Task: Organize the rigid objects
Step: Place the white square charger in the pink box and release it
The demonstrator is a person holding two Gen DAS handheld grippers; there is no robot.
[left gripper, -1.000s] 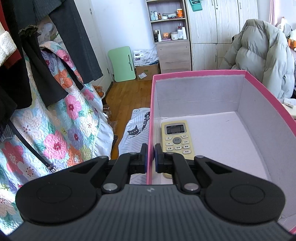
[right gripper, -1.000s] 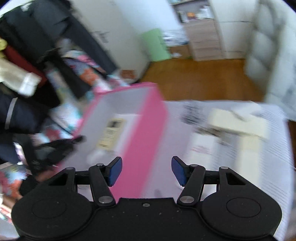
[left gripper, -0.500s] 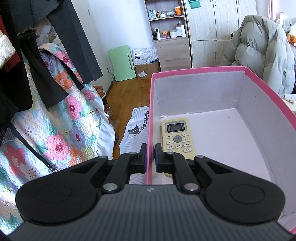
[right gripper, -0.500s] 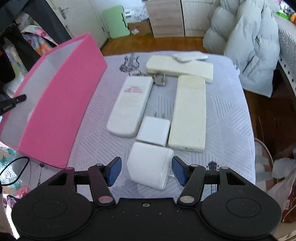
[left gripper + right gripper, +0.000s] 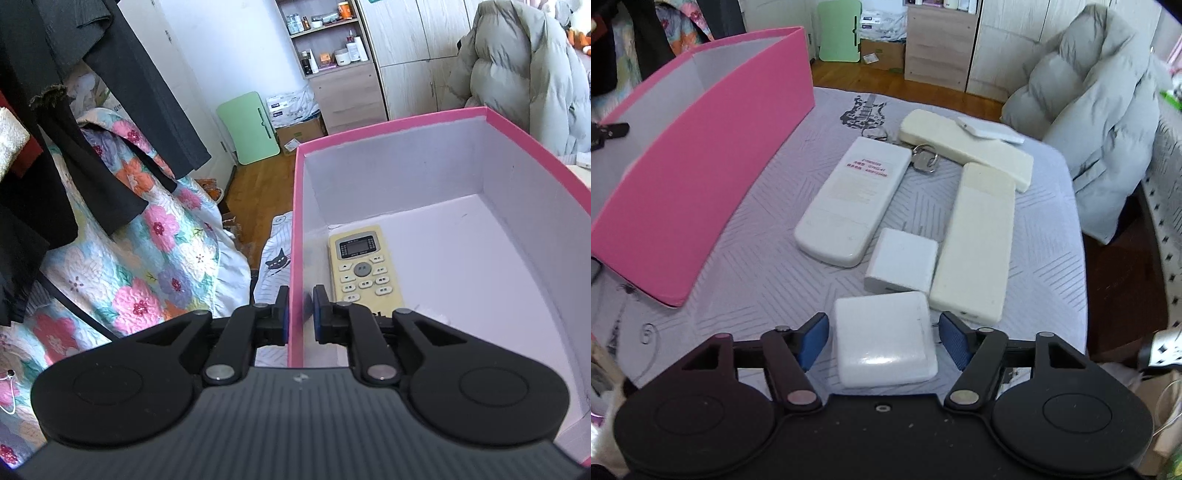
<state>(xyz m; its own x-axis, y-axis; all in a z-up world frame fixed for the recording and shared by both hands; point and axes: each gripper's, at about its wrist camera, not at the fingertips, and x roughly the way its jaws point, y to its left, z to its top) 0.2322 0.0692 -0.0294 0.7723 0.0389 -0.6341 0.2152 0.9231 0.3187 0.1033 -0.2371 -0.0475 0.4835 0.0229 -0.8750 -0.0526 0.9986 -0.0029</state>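
the tall pink cardboard box with pale lining [image 5: 480,122] stands at the left edge of the grey quilted bed cover [image 5: 764,266]; it looks light and flexible, best taken by its thin wall. the left gripper [image 5: 298,314] straddles that wall, jaws easing apart, the inner pad clear of it. a yellowed remote control [image 5: 364,266] lies inside; the box's near floor is hidden. the glossy white square power adapter [image 5: 886,338], at the cover's near edge, seems rigid, slippery, fairly dense. the right gripper [image 5: 882,341] brackets its flat sides, jaws closing, not yet touching. its prongs are barely visible.
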